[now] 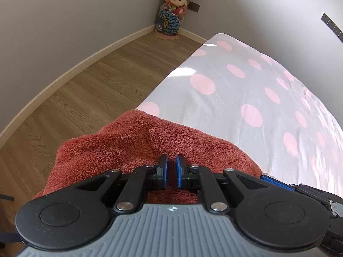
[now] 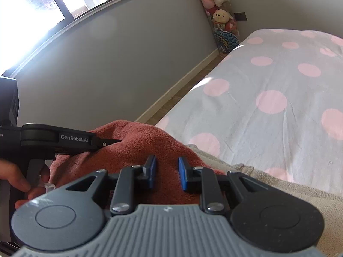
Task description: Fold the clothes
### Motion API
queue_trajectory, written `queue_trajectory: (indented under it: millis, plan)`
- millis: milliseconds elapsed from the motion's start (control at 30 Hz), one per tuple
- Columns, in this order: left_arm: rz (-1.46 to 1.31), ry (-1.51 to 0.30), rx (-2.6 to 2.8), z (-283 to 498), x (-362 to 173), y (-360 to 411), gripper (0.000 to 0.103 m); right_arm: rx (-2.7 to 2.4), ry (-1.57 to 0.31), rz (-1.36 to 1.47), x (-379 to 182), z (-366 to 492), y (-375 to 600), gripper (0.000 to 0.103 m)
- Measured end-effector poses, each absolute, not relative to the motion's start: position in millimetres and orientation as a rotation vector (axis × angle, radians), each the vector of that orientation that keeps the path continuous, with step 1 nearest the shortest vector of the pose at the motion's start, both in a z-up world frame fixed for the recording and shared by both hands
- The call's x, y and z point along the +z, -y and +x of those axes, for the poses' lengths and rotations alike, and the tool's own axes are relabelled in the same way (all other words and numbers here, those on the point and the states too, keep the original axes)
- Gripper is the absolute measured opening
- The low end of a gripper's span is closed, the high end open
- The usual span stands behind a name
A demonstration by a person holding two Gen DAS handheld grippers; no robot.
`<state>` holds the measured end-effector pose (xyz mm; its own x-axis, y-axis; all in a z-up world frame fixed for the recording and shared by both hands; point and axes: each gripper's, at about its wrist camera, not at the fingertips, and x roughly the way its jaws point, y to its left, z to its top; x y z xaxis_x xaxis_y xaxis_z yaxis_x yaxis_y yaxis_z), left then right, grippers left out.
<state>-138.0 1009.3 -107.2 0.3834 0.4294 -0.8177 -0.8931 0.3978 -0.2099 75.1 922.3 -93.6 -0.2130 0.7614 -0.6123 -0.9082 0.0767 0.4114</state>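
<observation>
we have the red fleece garment [image 1: 133, 141] clenched in our left gripper [image 1: 171, 174], while it lies bunched directly beneath our right gripper [image 2: 166, 174], whose jaws straddle it half-parted, apparently not pressing yet.

The red garment [image 1: 133, 150] runs under the left gripper [image 1: 171, 171], so its near part and what the pads pinch stay hidden. In the right wrist view the right gripper [image 2: 166, 173] covers the garment's near edge, and whether its pads press the cloth cannot be told. A beige cloth [image 2: 289, 194] is cut off by the right edge. The hand [image 2: 25, 182] at the left edge is partly cropped and blurred. The plush toys [image 2: 216, 4] in the corner are cut off by the top edge.
</observation>
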Motion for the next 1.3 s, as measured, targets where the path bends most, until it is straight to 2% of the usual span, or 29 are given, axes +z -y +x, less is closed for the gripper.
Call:
queue_trajectory:
  millis: [167,267,367,467,567,667,700,767,967,1100,1300]
  plan:
    - [-0.699,-0.733,0.966,-141.2,-93.1,-994.1,0.008,1.554,-0.892,-0.231,-84.9,70.4,-912.6,0.024]
    - [-0.657,-0.705,0.983,-145.4,-72.3,-978.3,0.008,1.578,-0.881,-0.21,-69.5,68.2,-899.9,0.028]
    - [-0.606,-0.706,0.972,-149.9,-49.5,-956.5,0.008,1.606,-0.866,-0.17,-49.9,67.0,-877.2,0.044]
    - [-0.58,-0.667,0.955,-160.8,-27.1,-928.1,0.012,1.612,-0.819,-0.206,-28.9,58.9,-853.4,0.056]
    - [-0.546,-0.623,0.958,-173.9,-5.6,-894.9,0.02,1.62,-0.761,-0.244,-8.9,47.8,-826.9,0.066]
    - [-0.491,-0.59,0.991,-187.1,14.6,-858.4,0.039,1.604,-0.679,-0.251,13.8,35.4,-794.1,0.078]
    - [-0.468,-0.581,1.009,-191.4,21.1,-845.9,0.05,1.596,-0.649,-0.248,22.1,29.5,-781.9,0.082]
    - [-0.41,-0.583,1.046,-196.0,31.8,-821.8,0.053,1.553,-0.589,-0.256,38.2,16.7,-756.8,0.091]
    - [-0.286,-0.562,1.189,-206.0,46.4,-746.0,0.074,1.546,-0.484,-0.207,73.8,-22.9,-676.1,0.092]
    - [-0.243,-0.5,1.262,-214.8,46.6,-698.1,0.074,1.514,-0.476,-0.174,83.9,-38.0,-630.4,0.093]
    - [-0.321,-0.476,1.25,-223.9,38.4,-647.4,0.074,1.481,-0.43,-0.186,75.3,-61.2,-576.5,0.093]
